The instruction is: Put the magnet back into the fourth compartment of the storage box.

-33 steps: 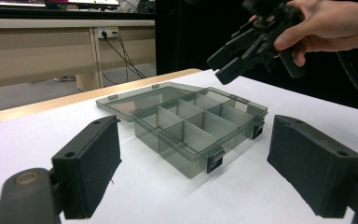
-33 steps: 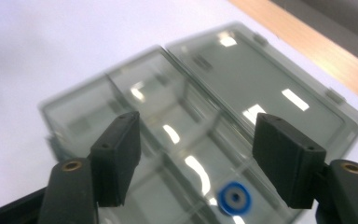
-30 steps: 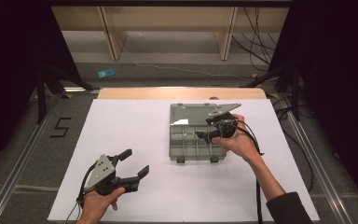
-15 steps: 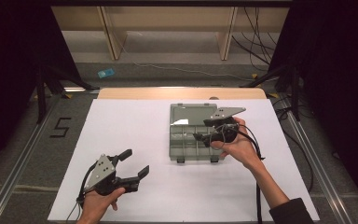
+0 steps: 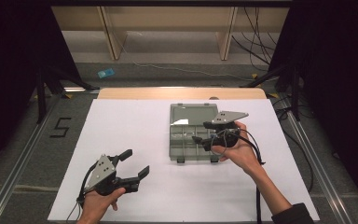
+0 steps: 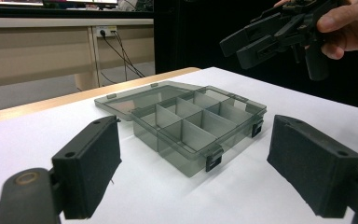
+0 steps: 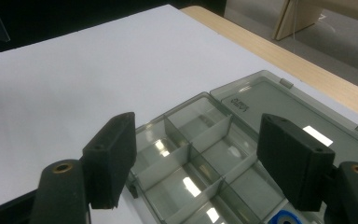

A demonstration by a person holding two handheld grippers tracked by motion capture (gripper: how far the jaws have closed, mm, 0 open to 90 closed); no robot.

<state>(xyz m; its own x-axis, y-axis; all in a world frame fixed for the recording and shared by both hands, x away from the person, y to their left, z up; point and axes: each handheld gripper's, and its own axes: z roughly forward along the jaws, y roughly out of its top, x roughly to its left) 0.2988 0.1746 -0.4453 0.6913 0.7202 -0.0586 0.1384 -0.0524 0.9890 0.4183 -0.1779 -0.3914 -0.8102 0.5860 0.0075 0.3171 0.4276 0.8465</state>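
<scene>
A grey see-through compartment box [image 5: 186,145] [image 6: 198,128] [image 7: 200,163] lies on the white table top [image 5: 130,126], its lid [image 5: 193,114] [image 7: 284,112] folded flat on the far side. My right gripper [image 5: 199,132] [image 7: 200,158] [image 6: 256,42] hovers over the box's right part, pointing left. Its jaws have just been opening and nothing is between them. A small blue and white round thing [image 7: 284,218] shows in the box below it. My left gripper [image 5: 136,162] [image 6: 198,163] rests open near the front left, aimed at the box, with empty jaws.
A wooden table edge [image 5: 182,93] runs along the far side. Metal rails [image 5: 23,163] flank the table, with a "5" mark [image 5: 60,127] on the floor at left. A blue item [image 5: 105,73] and cables lie on the floor beyond.
My right gripper has shifted a little to the left over the box, and its jaws stand slightly wider. The left gripper has stayed put.
</scene>
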